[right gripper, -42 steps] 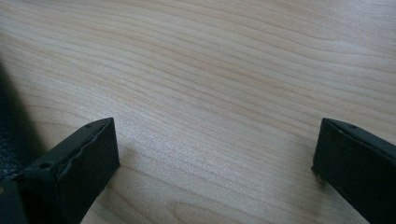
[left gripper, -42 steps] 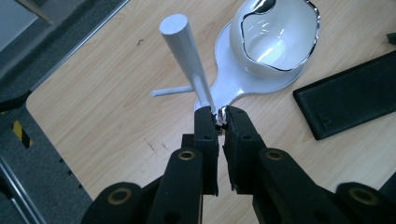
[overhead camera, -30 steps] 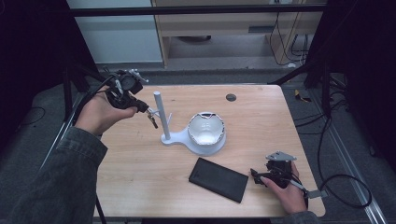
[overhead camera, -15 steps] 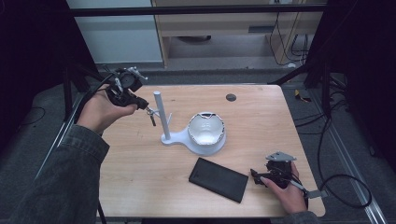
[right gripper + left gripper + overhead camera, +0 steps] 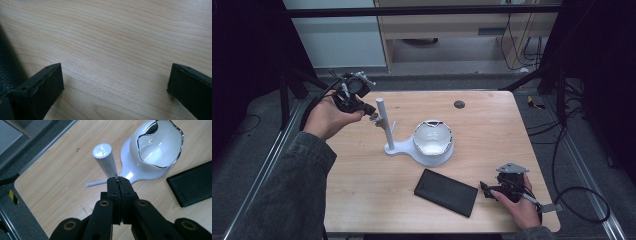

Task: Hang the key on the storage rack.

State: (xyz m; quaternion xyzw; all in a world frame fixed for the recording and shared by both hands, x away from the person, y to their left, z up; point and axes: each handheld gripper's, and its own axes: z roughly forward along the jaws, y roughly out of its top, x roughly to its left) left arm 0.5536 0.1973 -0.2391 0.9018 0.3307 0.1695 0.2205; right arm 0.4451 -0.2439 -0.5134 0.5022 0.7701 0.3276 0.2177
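left tool [image 5: 119,180] drawn back slightly, jaws closed, seemingly empty, beside white upright post [image 5: 106,160], right tool [image 5: 115,82] wide

Grey denim sleeve on left arm [image 5: 287,185]; black tongs [image 5: 119,182] with brass-ringed pivots, black trailing cable.
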